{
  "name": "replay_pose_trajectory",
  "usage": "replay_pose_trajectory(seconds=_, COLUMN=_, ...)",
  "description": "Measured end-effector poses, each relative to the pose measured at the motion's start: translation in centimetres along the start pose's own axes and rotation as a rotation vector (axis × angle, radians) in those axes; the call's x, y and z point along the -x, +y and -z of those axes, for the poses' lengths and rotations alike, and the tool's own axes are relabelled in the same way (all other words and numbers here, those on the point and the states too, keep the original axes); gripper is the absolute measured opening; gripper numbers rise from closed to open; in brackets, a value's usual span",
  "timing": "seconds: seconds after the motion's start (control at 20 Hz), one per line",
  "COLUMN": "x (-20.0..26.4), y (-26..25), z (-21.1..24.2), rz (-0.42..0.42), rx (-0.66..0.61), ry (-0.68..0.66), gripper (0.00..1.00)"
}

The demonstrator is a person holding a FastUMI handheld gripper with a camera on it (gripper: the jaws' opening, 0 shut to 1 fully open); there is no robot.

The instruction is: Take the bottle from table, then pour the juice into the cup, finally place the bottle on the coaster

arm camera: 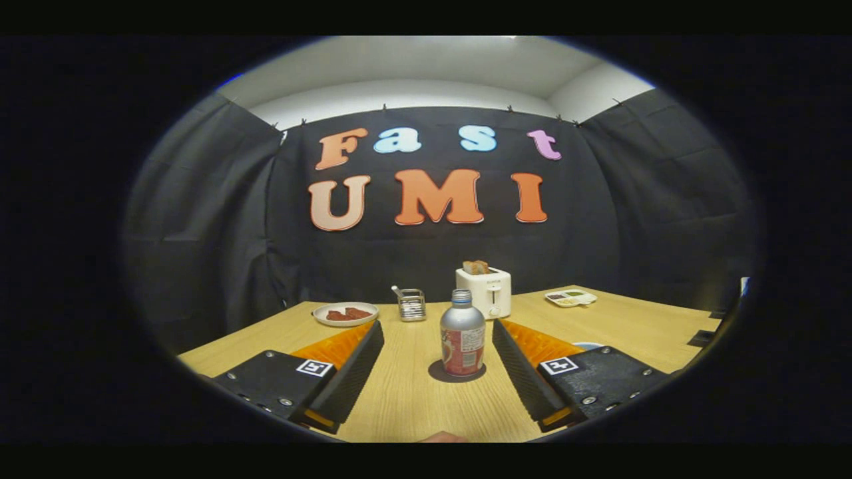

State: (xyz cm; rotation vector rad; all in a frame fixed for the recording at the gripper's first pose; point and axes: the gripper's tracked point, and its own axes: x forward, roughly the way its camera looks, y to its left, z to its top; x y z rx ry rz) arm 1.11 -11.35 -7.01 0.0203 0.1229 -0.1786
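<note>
A silver bottle [462, 339] with a red label and a pale blue cap stands upright on the wooden table [413, 399]. Under its base lies a dark round patch [439, 374]; whether it is a coaster or a shadow I cannot tell. My gripper [437, 326] is open. The bottle stands between the two fingers near their tips, closer to the right finger [522, 366] than to the left finger [353, 372], with a gap on each side. A blue rim [589, 345] peeks out behind the right finger; what it belongs to is hidden.
Beyond the bottle stand a white toaster [489, 291] with bread in it and a small metal mesh holder [412, 305]. A white plate [345, 314] with red food lies at the back left, and a small divided dish [570, 297] at the back right.
</note>
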Motion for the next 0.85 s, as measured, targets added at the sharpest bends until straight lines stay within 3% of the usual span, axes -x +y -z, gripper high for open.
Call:
replay_pose_trajectory(seconds=0.3, x=3.2, y=1.3, z=-2.9, rz=-0.047, rx=-0.047, ry=-0.091, gripper=0.97)
replay_pose_trajectory(seconds=0.85, x=3.1, y=-0.3, z=-2.0, rz=-0.054, rx=-0.111, ry=-0.107, gripper=0.97)
